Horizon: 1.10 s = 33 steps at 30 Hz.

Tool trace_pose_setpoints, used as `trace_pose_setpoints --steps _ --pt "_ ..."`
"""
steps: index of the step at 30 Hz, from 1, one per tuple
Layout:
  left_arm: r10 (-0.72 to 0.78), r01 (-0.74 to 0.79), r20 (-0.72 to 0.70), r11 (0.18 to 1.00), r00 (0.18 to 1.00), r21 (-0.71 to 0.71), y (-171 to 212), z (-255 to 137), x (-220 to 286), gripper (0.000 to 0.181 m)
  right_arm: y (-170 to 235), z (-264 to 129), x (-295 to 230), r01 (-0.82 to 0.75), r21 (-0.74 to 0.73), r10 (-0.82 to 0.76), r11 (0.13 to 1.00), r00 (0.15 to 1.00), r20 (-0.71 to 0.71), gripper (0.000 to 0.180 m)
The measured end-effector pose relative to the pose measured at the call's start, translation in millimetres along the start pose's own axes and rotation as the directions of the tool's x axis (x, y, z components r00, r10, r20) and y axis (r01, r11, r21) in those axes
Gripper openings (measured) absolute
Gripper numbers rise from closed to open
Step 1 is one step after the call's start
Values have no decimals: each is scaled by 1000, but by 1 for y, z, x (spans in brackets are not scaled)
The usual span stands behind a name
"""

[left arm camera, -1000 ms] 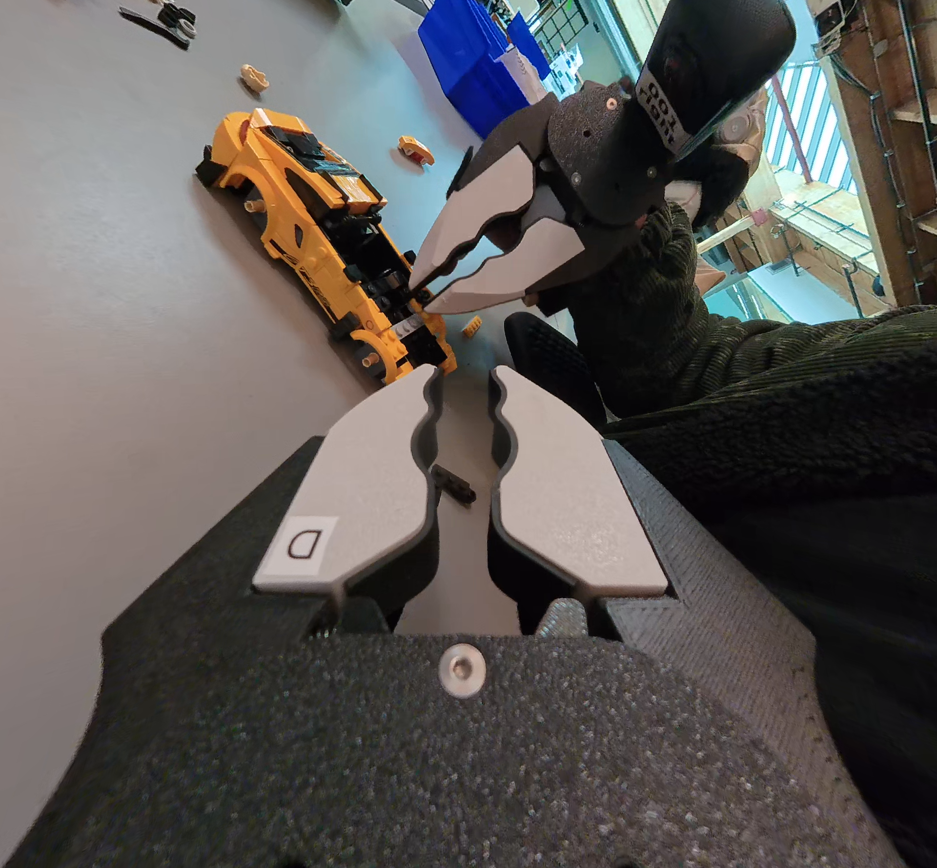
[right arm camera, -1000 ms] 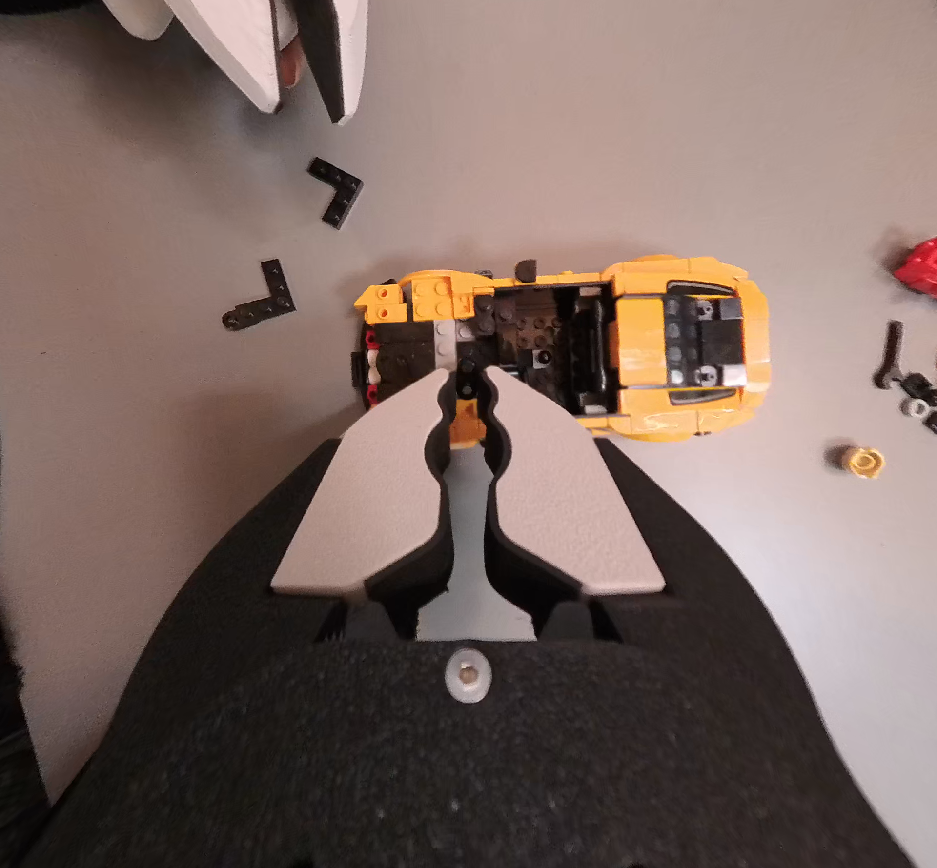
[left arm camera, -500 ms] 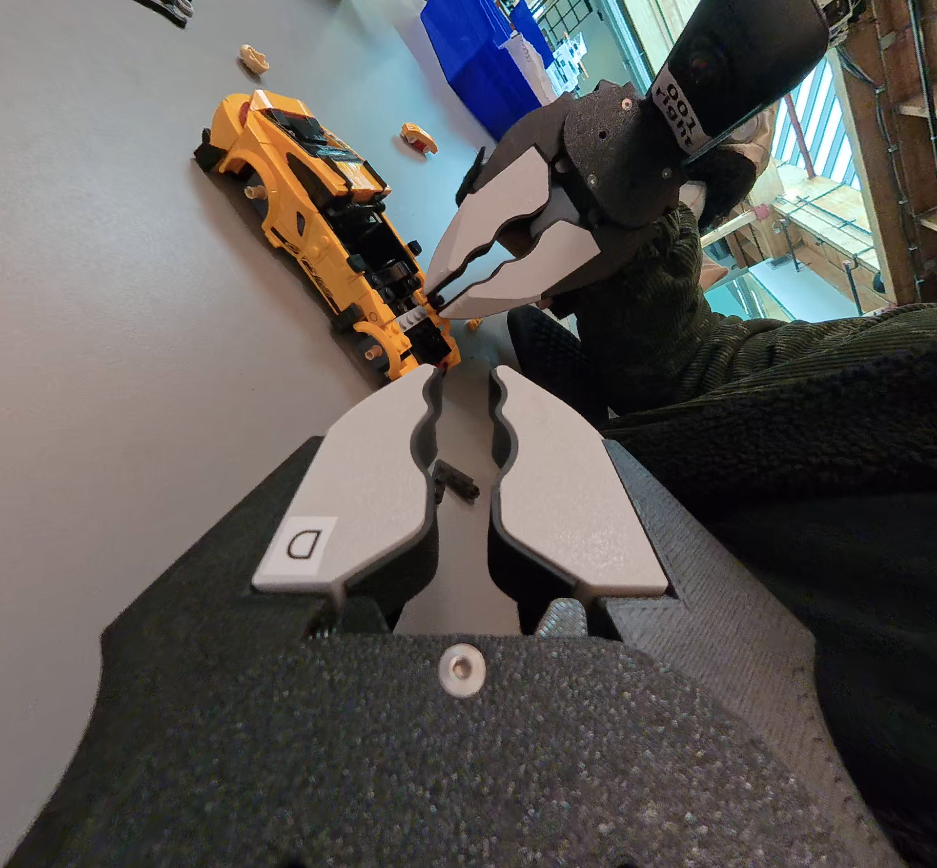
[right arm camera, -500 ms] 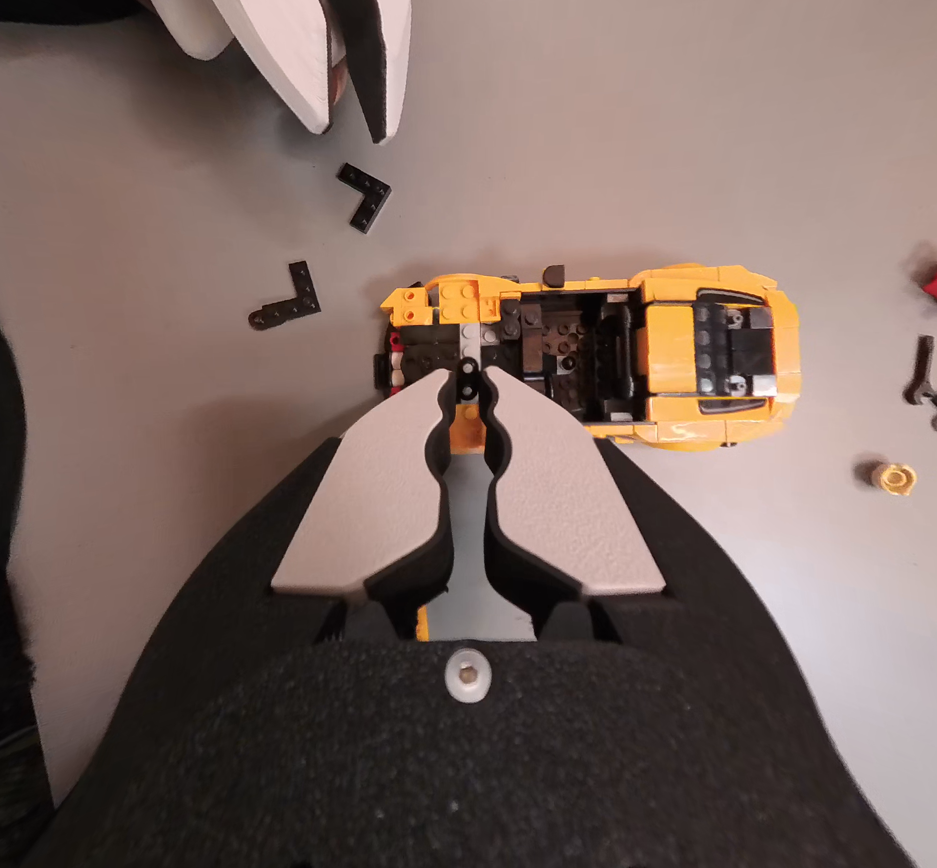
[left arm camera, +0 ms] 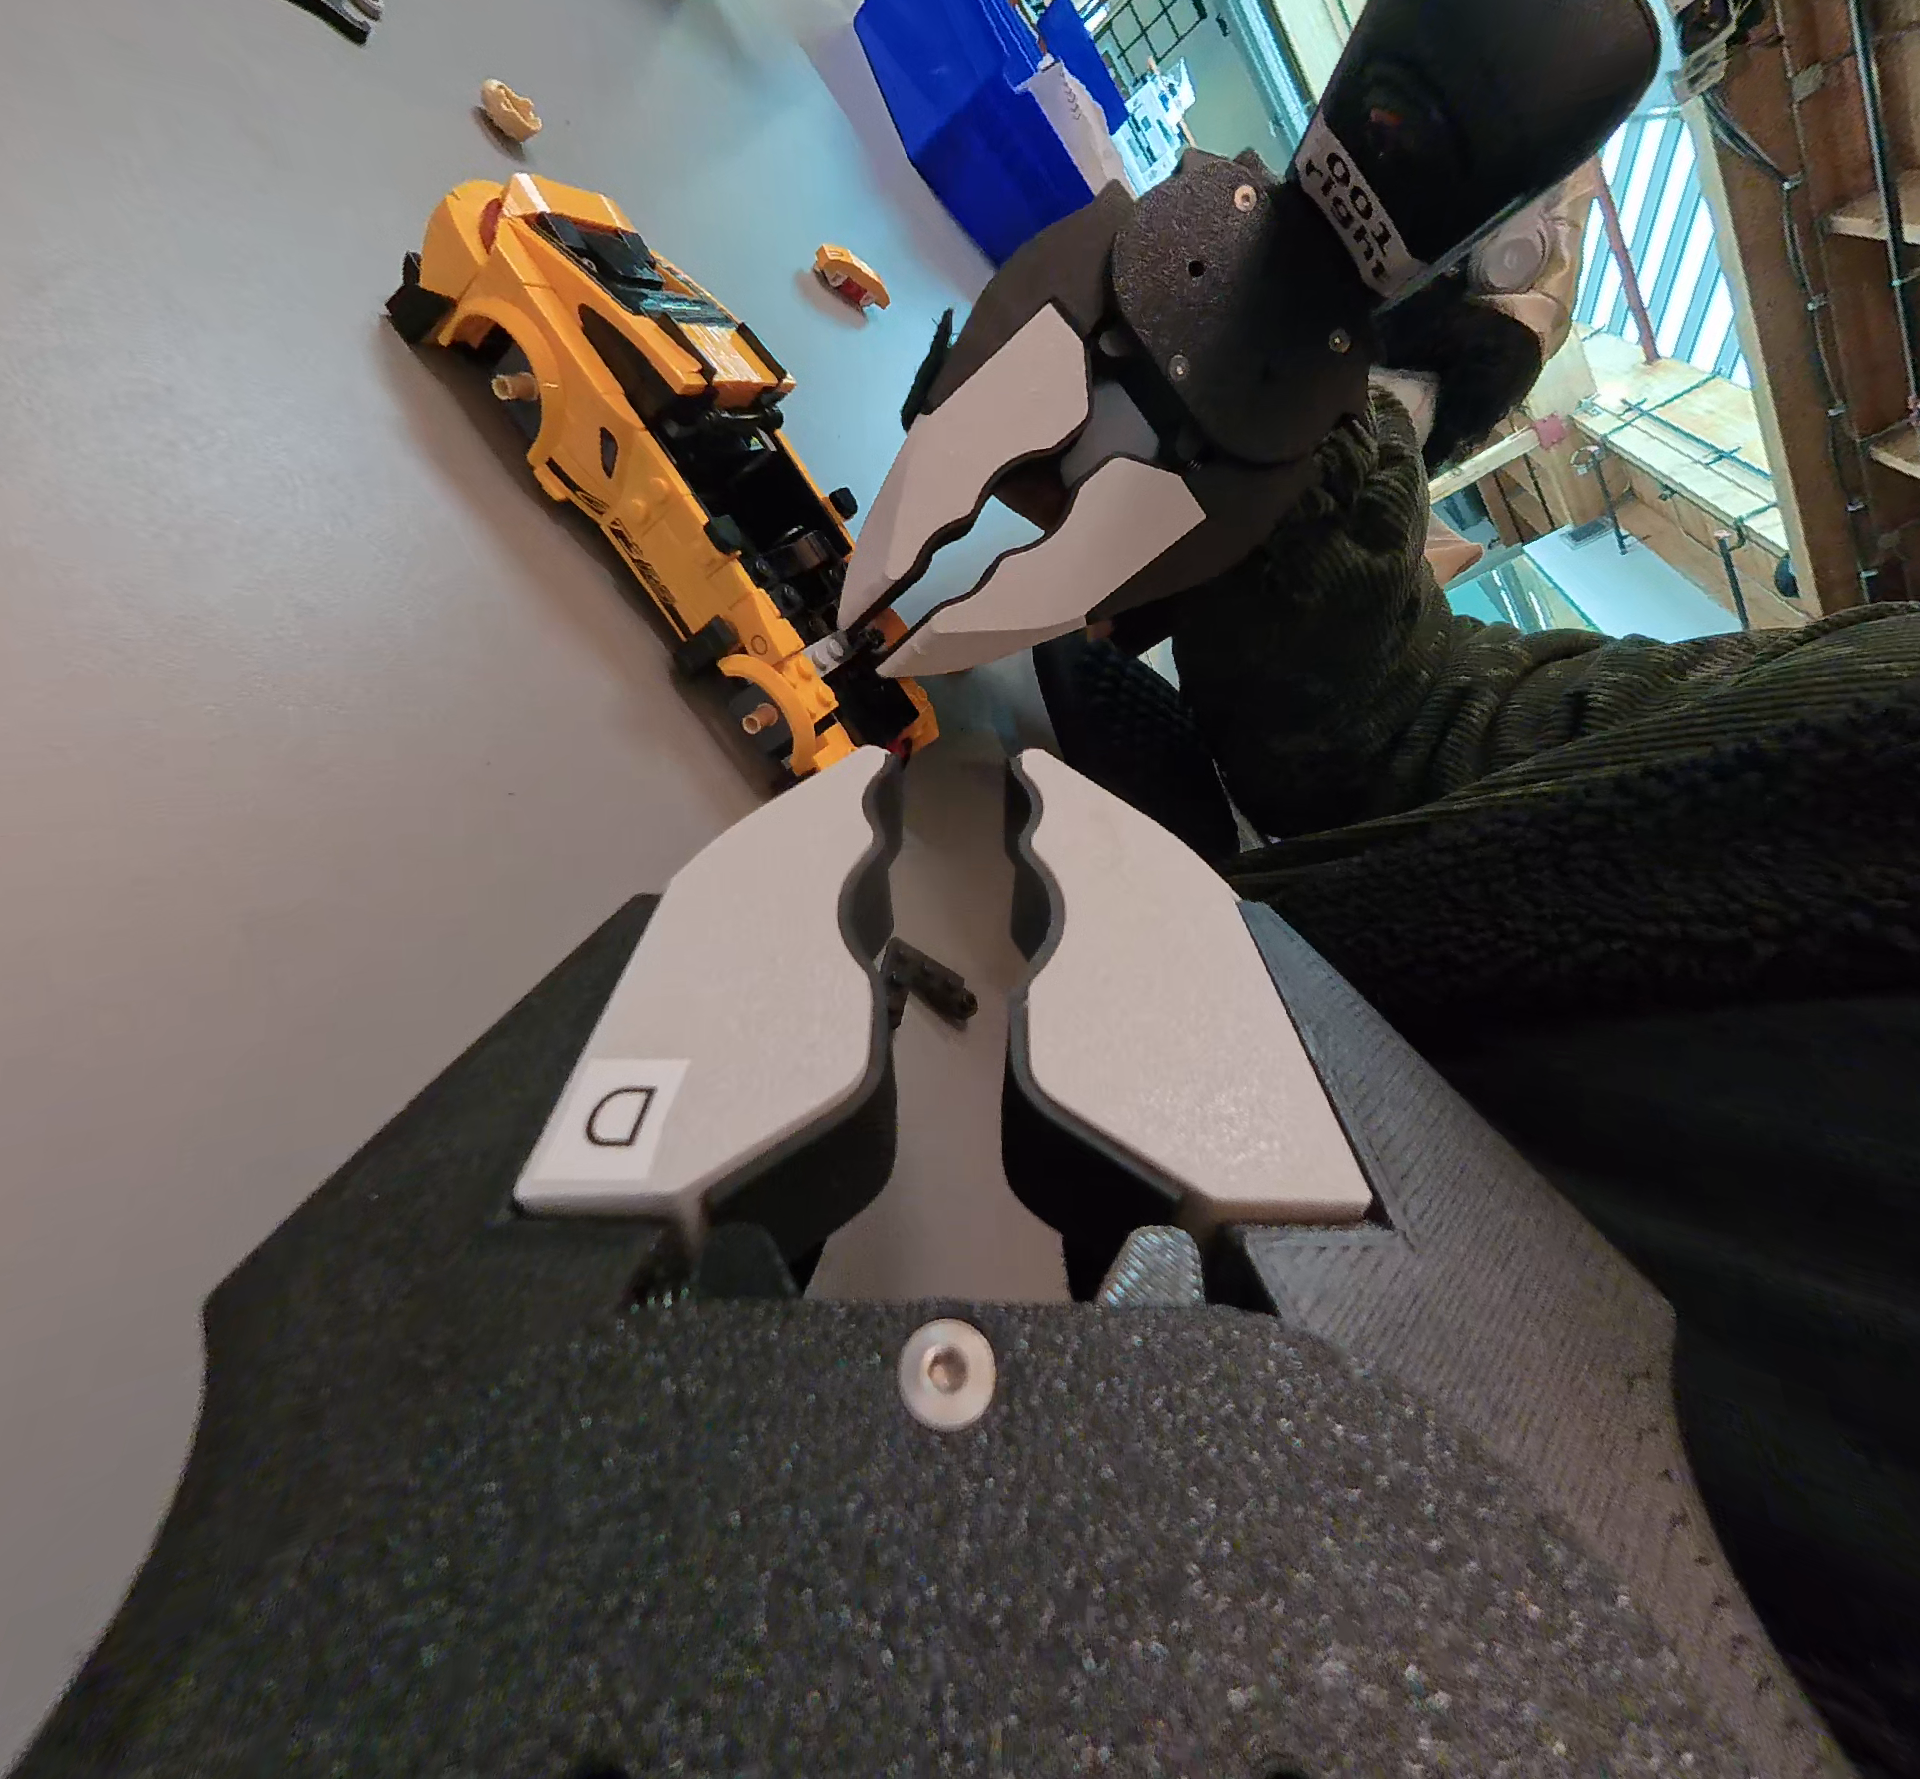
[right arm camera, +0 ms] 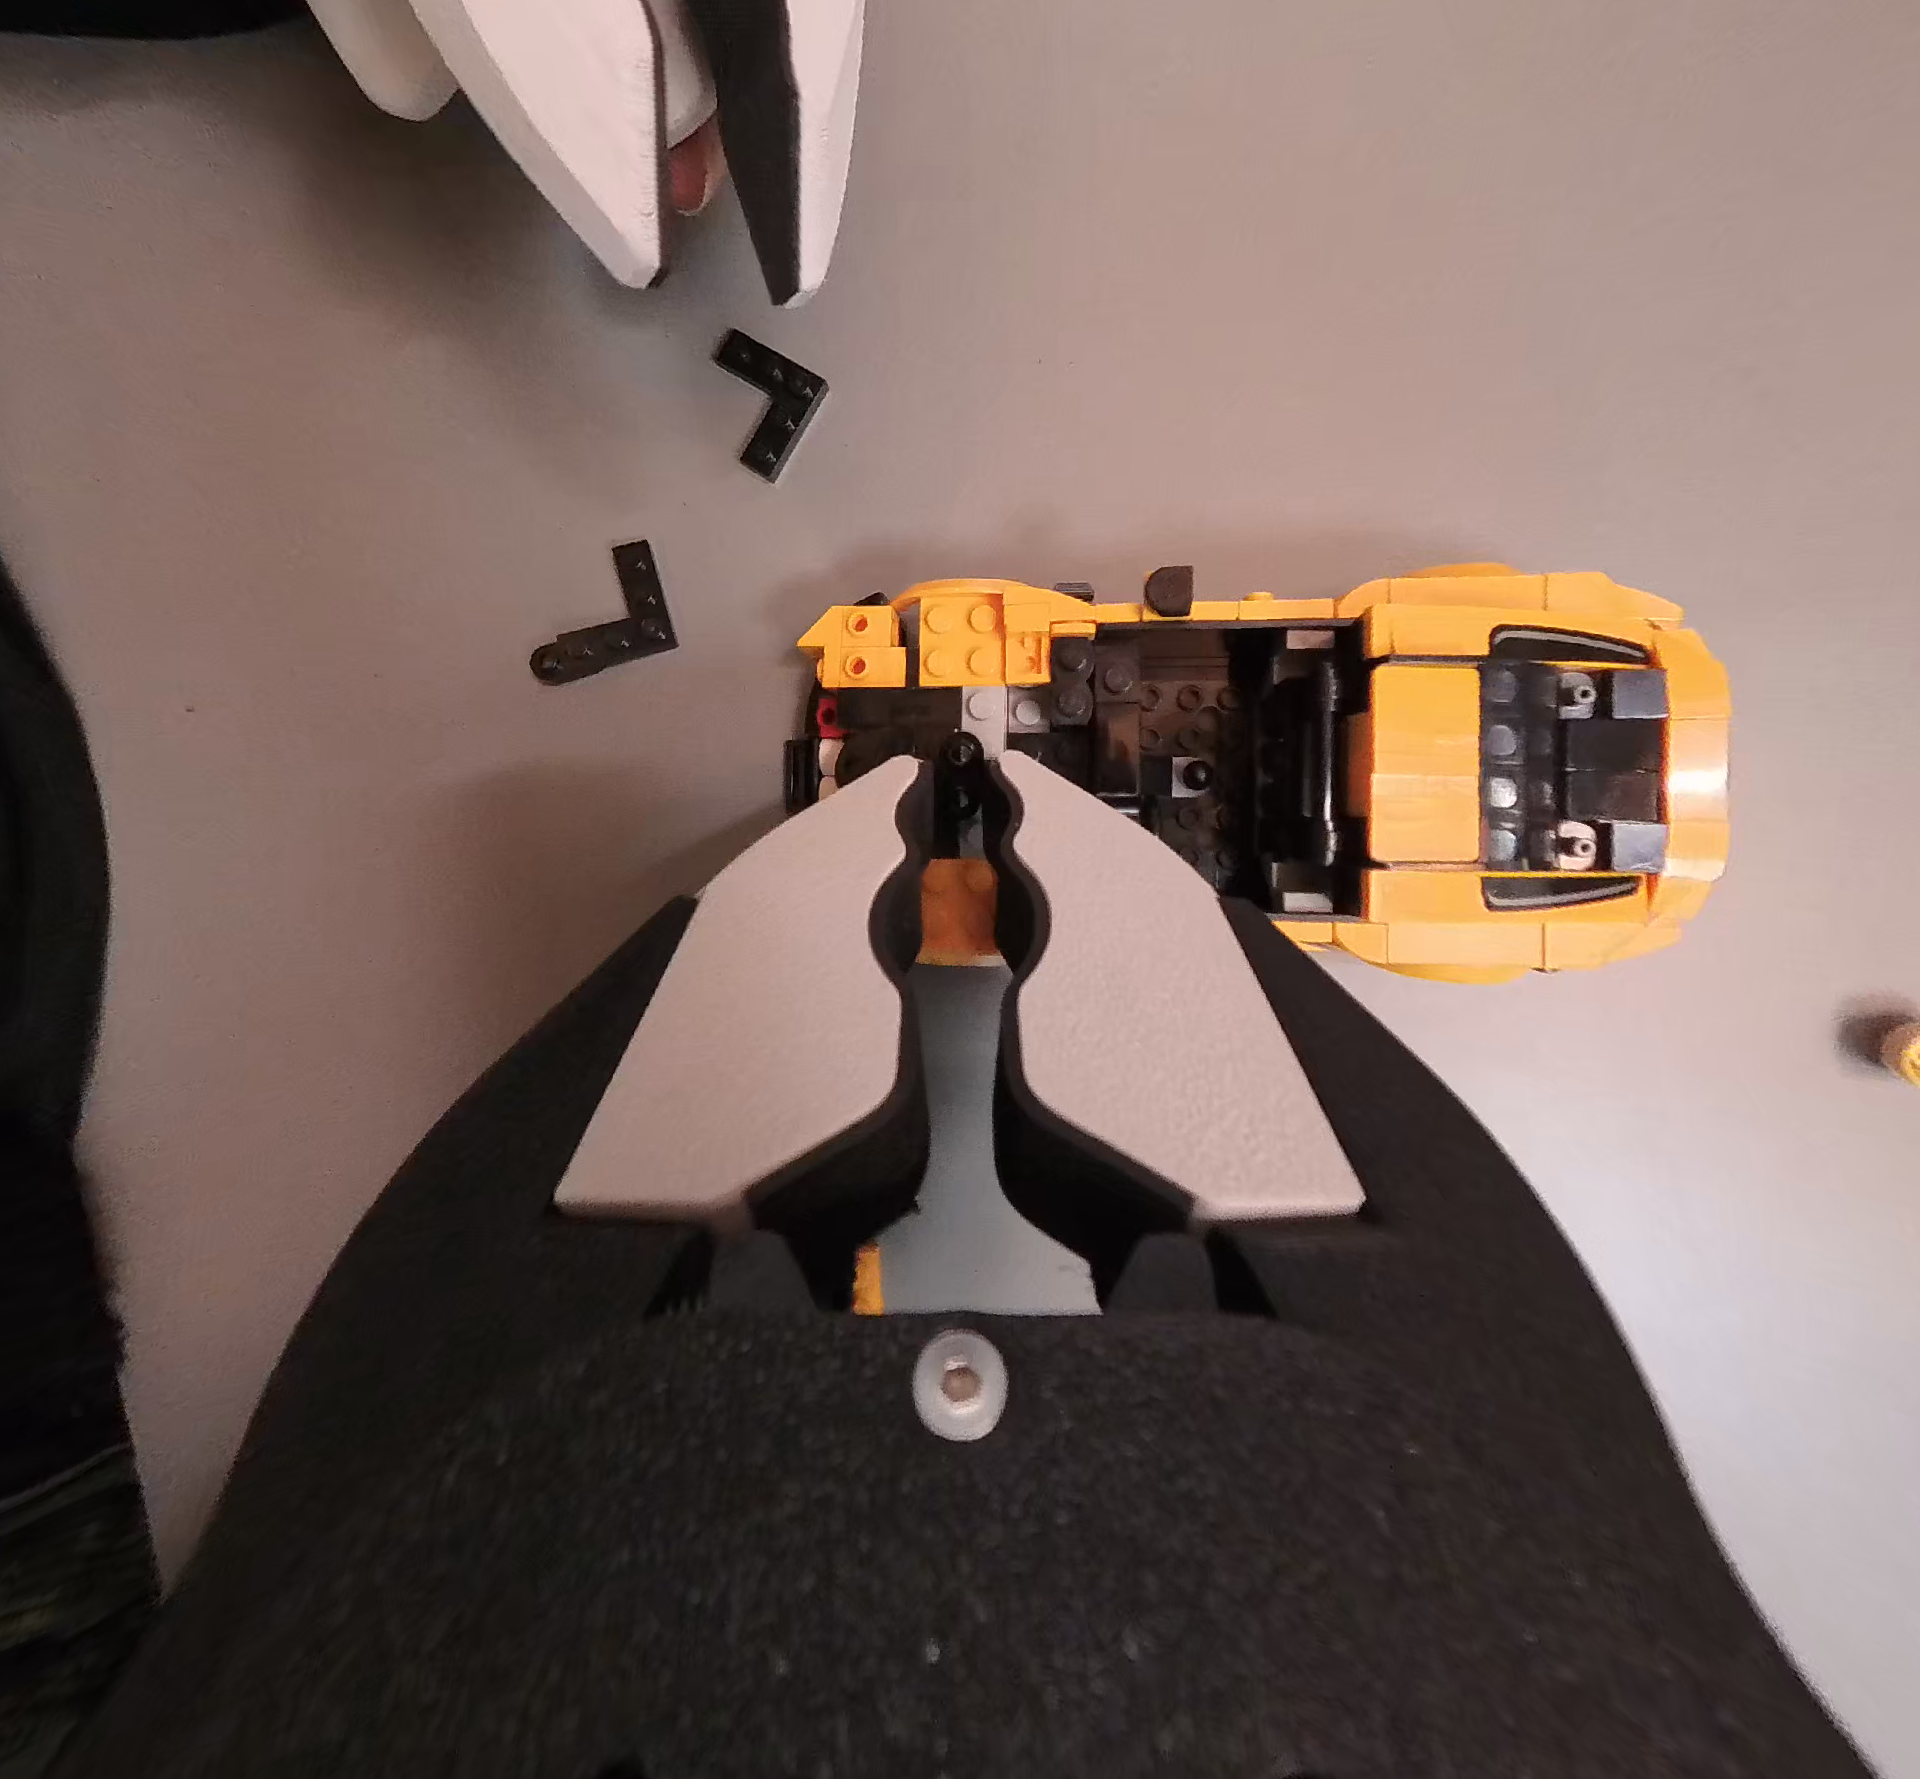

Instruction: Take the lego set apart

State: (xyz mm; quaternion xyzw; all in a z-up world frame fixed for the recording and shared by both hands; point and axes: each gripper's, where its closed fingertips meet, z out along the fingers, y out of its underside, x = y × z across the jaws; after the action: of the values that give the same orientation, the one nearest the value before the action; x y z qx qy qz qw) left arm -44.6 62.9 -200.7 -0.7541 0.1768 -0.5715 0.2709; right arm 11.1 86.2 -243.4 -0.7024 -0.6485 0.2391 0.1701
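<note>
**Right gripper pinched a black piece at the car's tail**

Our right gripper [right arm camera: 961,763] sat over the rear end of the yellow lego car [right arm camera: 1351,773], and we had its fingertips nearly together, closed on a small black piece [right arm camera: 961,755] standing up from the car's dark middle. From the left wrist view, that same right gripper [left arm camera: 868,643] came down at a slant onto the near end of the car [left arm camera: 623,441], tips touching the bricks there.

Our left gripper [left arm camera: 951,773] hovered just short of the car's tail, jaws parted with a clear gap and nothing held between them. Under that gap lay a black L-shaped plate [left arm camera: 928,984] on the grey tabletop [left arm camera: 260,690]. In the right wrist view we saw the left gripper [right arm camera: 717,290] just above that L-shaped plate [right arm camera: 774,404], and a second black L-shaped plate [right arm camera: 613,623] lay nearby, to the left of the car.

The car rested flat on the tabletop, roof off, its black interior showing. Farther out, a small tan piece [left arm camera: 509,108] and an orange-and-red piece [left arm camera: 850,277] lay apart from the car, with blue bins [left arm camera: 966,98] beyond the table edge.
</note>
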Motion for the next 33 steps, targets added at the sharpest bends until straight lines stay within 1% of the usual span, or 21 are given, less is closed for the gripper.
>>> trace_pose_setpoints --steps 8,15,17,22,27,33 --pt "4 -4 -4 1000 1000 -3 0 -1 1 18 0 0 -3 -44 -28 47 999 994 102 12" --pt "1 -2 -4 1000 1000 -6 0 -2 1 19 1 0 -4 -34 -53 40 998 993 112 13" --pt "0 0 -5 1000 1000 -7 0 -2 1 19 0 -1 -6 -38 -52 45 998 990 133 18" --pt "-2 1 -6 1000 1000 -9 0 -2 0 19 0 0 -11 -35 -58 43 998 988 148 21" --pt "-3 3 -6 1000 1000 -9 1 -2 0 19 1 1 -15 21 -97 -14 995 997 79 25" --pt "-1 1 -7 1000 1000 -12 1 -1 1 19 5 3 -12 117 -177 -135 977 986 -98 28"
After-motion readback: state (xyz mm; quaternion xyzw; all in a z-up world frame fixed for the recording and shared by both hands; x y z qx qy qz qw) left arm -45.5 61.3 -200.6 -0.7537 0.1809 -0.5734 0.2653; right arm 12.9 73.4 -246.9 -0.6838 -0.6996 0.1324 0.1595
